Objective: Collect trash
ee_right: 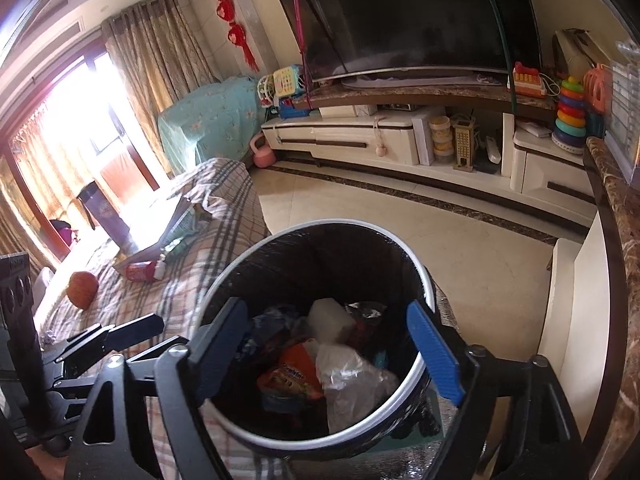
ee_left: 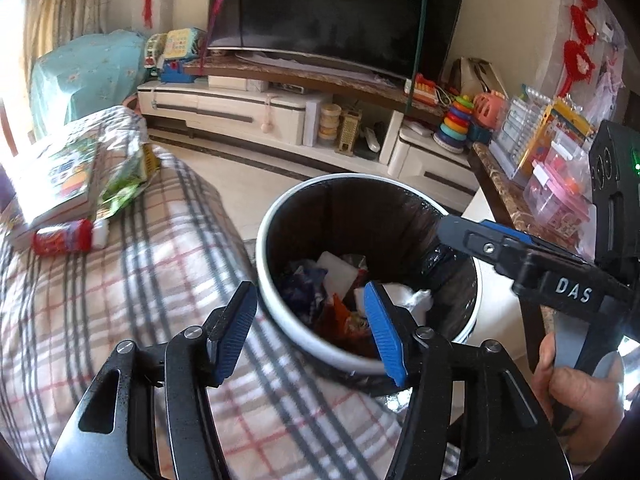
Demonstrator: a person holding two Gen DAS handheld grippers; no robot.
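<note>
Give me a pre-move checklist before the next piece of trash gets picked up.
1. Left gripper empty, jaws apart: ok.
2. Right gripper empty, jaws apart: ok.
3. Bin upright with bag lining it: ok.
4. Room left in bin above the wrappers: ok.
5. Trash left on the plaid cover: red bottle lies beside the books; whether it is trash: cannot tell.
6. Path from bin to bottle unobstructed: ok.
</note>
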